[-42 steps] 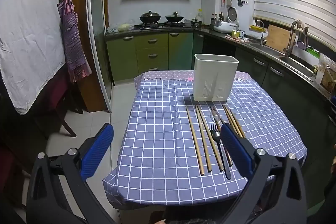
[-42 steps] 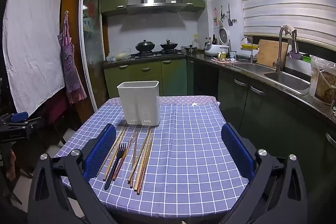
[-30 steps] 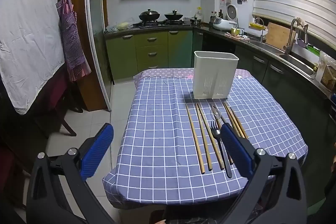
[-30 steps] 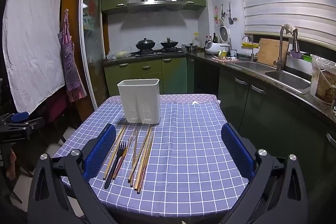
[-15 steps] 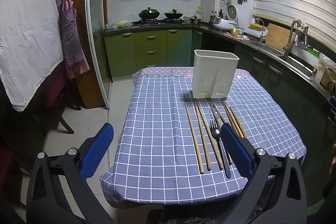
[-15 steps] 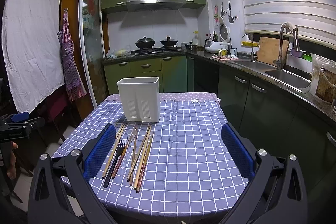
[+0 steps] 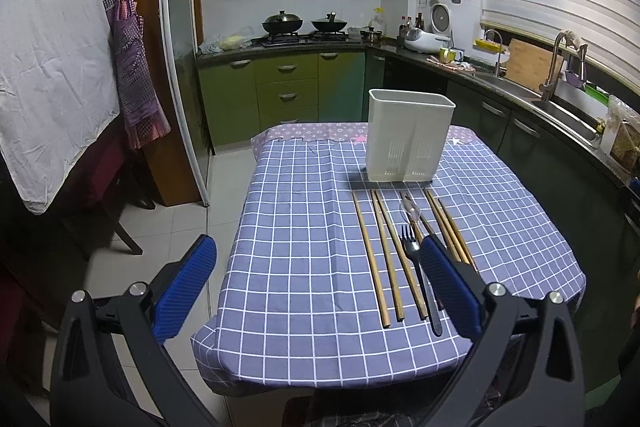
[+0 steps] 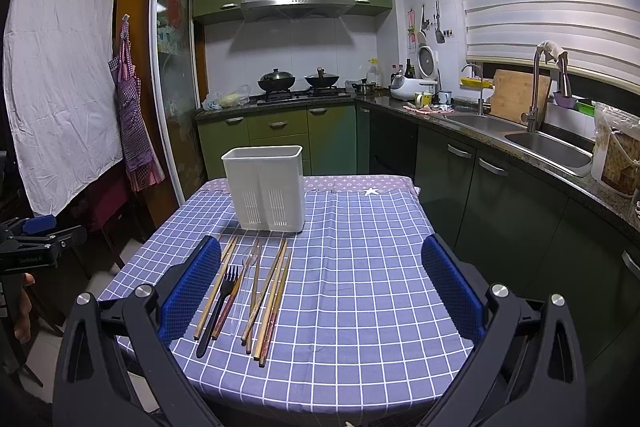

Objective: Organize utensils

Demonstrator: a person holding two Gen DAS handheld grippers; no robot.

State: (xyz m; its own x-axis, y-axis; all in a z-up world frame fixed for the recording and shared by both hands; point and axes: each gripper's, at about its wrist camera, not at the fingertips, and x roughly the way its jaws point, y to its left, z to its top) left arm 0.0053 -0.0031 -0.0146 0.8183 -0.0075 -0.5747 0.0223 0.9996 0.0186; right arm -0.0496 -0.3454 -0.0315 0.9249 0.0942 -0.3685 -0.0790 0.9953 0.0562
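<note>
A white two-compartment utensil holder (image 7: 408, 137) (image 8: 266, 187) stands upright on a table with a blue checked cloth (image 7: 304, 259) (image 8: 360, 267). In front of it lie several wooden chopsticks (image 7: 370, 255) (image 8: 270, 291), a black fork (image 7: 418, 279) (image 8: 220, 303) and a clear plastic spoon (image 7: 411, 209) (image 8: 249, 263), side by side. My left gripper (image 7: 318, 281) is open and empty, held above the table's near left edge. My right gripper (image 8: 320, 285) is open and empty above the table's near edge, right of the utensils.
Green kitchen cabinets and a stove with two woks (image 8: 298, 81) stand at the back. A counter with a sink (image 8: 548, 145) runs along the right. A chair (image 7: 108, 187) and a hanging apron (image 7: 134, 67) are left of the table.
Both grippers have stayed open. The left view has shifted slightly, bringing the table a little nearer; the right view is nearly unchanged. Nothing on the table has moved.
</note>
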